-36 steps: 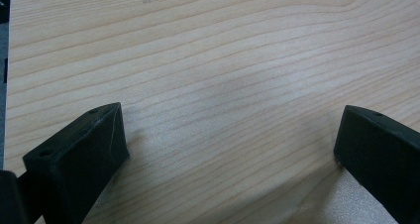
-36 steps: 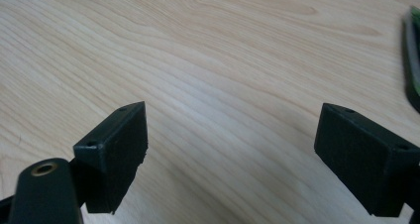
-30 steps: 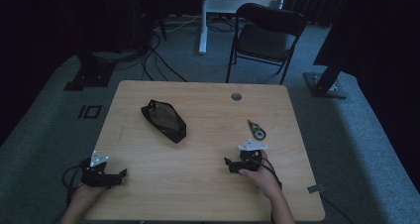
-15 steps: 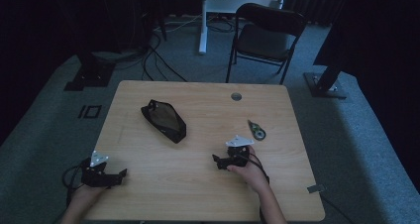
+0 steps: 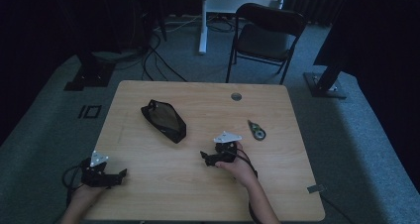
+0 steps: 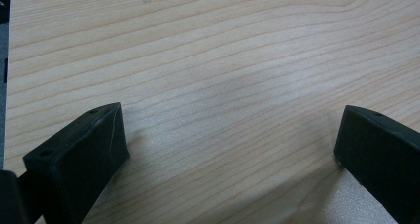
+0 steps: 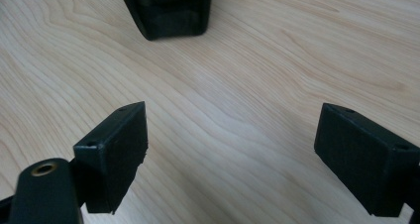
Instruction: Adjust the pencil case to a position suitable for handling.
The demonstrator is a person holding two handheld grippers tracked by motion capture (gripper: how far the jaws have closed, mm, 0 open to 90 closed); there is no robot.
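No text, label, brand, number or sign can be read anywhere in these pictures. The black pouch (image 5: 163,120) at about ten o'clock on the wooden table (image 5: 277,184) bears no legible mark, and the small tape dispenser (image 5: 257,131) at about two o'clock is too small to read.

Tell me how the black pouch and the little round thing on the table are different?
The black pouch is long and much bigger; the little round thing is small, and too small to name for sure. The pouch is dark all over; the round thing is dark with a pale part. The pouch lies left of the right gripper, the round thing to its right. Both lie flat on the wooden table, and no gripper touches either.
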